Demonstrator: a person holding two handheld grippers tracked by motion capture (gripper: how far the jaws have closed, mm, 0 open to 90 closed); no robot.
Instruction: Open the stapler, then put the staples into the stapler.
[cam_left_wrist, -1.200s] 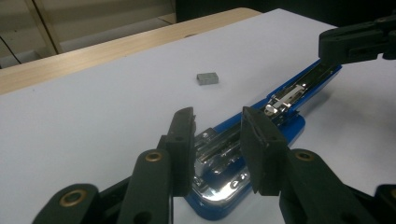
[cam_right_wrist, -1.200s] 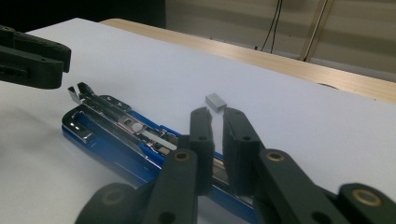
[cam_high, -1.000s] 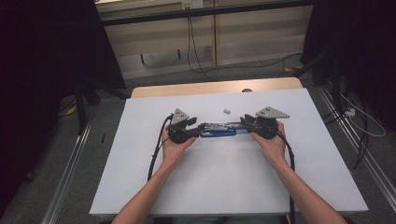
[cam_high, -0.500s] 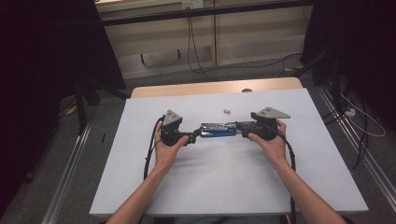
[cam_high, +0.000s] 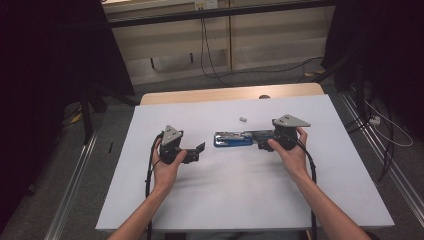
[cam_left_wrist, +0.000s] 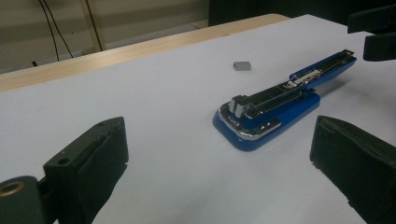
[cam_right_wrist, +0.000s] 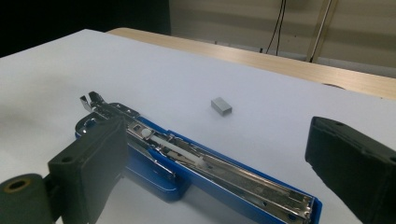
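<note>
A blue stapler (cam_high: 232, 139) lies swung open flat on the white table (cam_high: 225, 200), its metal staple channel facing up. My left gripper (cam_high: 199, 151) is open a short way to the stapler's left, touching nothing. In the left gripper view its jaws (cam_left_wrist: 219, 135) stand wide apart, with the stapler (cam_left_wrist: 261, 112) ahead of them. My right gripper (cam_high: 264, 142) is open at the stapler's right end. In the right gripper view the stapler (cam_right_wrist: 187, 158) lies between the spread jaws (cam_right_wrist: 217, 130). A small grey staple block (cam_high: 243, 119) rests just beyond the stapler.
A bare wooden strip (cam_high: 225, 94) runs along the table's far edge. Black curtains hang at both sides, and cables lie on the floor behind. The right gripper's jaws (cam_left_wrist: 373, 32) show at the top right of the left gripper view.
My left gripper has drawn back leftward from the stapler's left end and now stands apart from it. The right gripper and the stapler have stayed in place.
</note>
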